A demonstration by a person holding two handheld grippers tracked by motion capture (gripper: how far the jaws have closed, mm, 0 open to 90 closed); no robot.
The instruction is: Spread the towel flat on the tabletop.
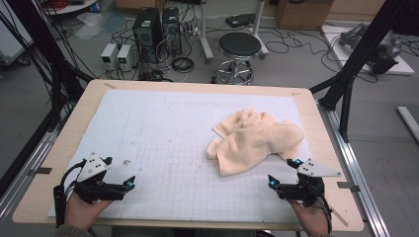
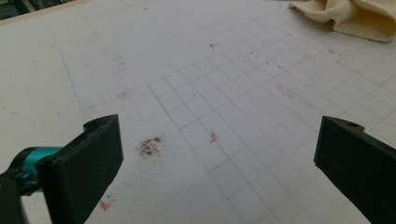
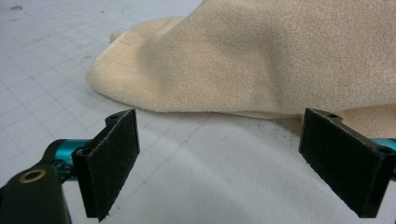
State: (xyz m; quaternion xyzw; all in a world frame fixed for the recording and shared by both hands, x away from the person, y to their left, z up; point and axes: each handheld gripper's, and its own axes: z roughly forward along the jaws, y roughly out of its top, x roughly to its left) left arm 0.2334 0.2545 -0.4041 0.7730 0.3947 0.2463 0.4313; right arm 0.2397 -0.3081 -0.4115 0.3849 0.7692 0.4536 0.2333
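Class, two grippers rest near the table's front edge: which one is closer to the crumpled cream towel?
The right gripper: the towel lies just ahead of its open jaws, while the left gripper sits far across the mat.

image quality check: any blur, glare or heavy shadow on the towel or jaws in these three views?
High view: even light, no glare, towel soft-edged. Right gripper view: towel nap sharp, a soft shadow under its fold. Left gripper view: mat grid crisp, near jaws slightly soft, towel cropped at the corner.
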